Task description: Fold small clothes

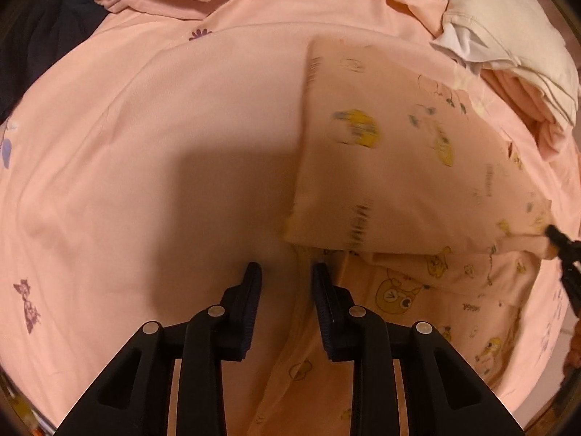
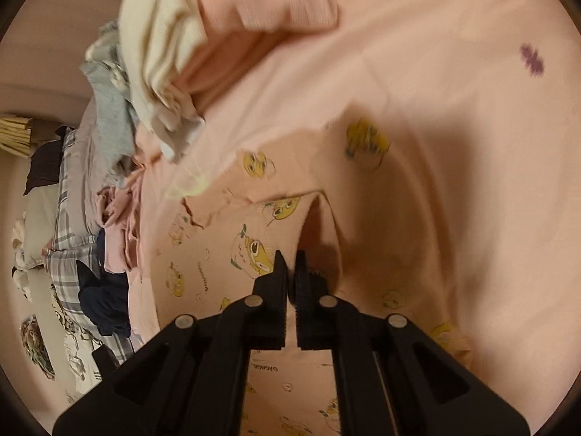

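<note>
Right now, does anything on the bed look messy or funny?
The cartoon-print garment has one part flipped over, only half folded. Behind it, a heap of clothes lies crumpled and unfolded. Nothing looks torn or spilled.

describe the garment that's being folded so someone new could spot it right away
Start at the wide pink bedsheet with scattered purple motifs. The cartoon-print garment lies on it, below the pile of plain cream and pink clothes. Only it carries yellow cartoon characters, and the right gripper pinches its edge.
</note>
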{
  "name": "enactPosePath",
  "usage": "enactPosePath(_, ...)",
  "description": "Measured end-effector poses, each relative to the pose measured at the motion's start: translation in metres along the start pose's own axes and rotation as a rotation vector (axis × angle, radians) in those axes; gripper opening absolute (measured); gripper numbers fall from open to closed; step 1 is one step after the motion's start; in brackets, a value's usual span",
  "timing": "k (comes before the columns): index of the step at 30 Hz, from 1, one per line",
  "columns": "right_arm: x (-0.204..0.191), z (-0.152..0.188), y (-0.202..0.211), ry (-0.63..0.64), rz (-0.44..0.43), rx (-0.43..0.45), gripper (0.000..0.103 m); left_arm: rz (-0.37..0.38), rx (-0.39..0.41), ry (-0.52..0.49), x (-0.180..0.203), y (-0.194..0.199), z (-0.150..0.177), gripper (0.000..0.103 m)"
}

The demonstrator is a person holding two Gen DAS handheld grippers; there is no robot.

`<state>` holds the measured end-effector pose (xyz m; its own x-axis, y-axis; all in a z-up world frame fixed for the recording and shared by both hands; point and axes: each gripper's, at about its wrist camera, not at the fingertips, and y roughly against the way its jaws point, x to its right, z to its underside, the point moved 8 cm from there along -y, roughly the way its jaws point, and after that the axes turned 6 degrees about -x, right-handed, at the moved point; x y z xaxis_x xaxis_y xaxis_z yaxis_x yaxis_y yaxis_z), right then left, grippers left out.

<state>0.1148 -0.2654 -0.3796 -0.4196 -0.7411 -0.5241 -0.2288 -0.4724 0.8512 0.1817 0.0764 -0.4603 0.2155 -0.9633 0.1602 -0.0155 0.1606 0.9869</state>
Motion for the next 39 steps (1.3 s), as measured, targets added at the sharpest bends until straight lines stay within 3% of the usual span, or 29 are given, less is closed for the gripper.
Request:
enactPosePath(3,0.007,-0.007,0.014,0.016,0.016,0.024,0.004,-0.024,-0.001,0.023,0.003,-0.006,-0.004,0.028)
enactPosePath(5,0.016,-0.01,0.017,0.027,0.071,0.037,0.004,-0.028,0.009,0.053,0.005,-0.008,-0.007,0.028)
enactPosePath(11,0.04,-0.008,-0.006,0.015,0.186,-0.011,0.005,0.016,0.029,0.152,0.003,-0.018,-0.011,0.028)
enactPosePath(15,0.055,-0.007,-0.006,0.093,0.392,-0.01,0.002,-0.023,0.031,0.075,0.009,-0.019,-0.009,0.029)
enactPosePath(17,0.073,-0.004,-0.005,0.11,0.555,-0.046,0.001,-0.037,0.029,0.018,0.015,-0.016,-0.005,0.03)
enactPosePath(19,0.078,0.004,0.002,0.071,0.499,-0.049,0.004,-0.024,0.001,0.01,0.014,-0.014,0.002,0.032)
enactPosePath(20,0.08,0.012,0.009,0.017,0.419,-0.048,0.009,-0.017,-0.012,0.015,0.012,-0.012,0.006,0.033)
enactPosePath(23,0.082,0.036,0.027,-0.059,0.293,-0.042,0.014,-0.017,-0.052,0.022,-0.004,-0.007,0.025,0.034)
enactPosePath(26,0.086,0.066,0.04,-0.071,0.267,-0.05,0.038,-0.005,-0.101,0.058,-0.026,-0.003,0.049,0.039)
enactPosePath(30,0.092,0.094,0.048,-0.076,0.272,-0.054,0.038,0.011,-0.078,0.121,-0.054,0.01,0.073,0.051)
enactPosePath(32,0.095,0.105,0.054,-0.094,0.235,-0.043,0.039,0.009,-0.052,0.139,-0.061,0.017,0.081,0.065)
enactPosePath(35,0.087,0.124,0.069,-0.089,0.199,-0.018,0.047,0.071,-0.024,0.137,-0.055,0.023,0.087,0.067)
enactPosePath(38,0.084,0.142,0.086,-0.1,0.162,0.033,0.061,0.118,-0.078,0.128,-0.04,0.021,0.106,0.067)
enactPosePath(39,0.085,0.147,0.089,-0.109,0.141,0.039,0.062,0.135,-0.077,0.127,-0.033,0.023,0.113,0.067)
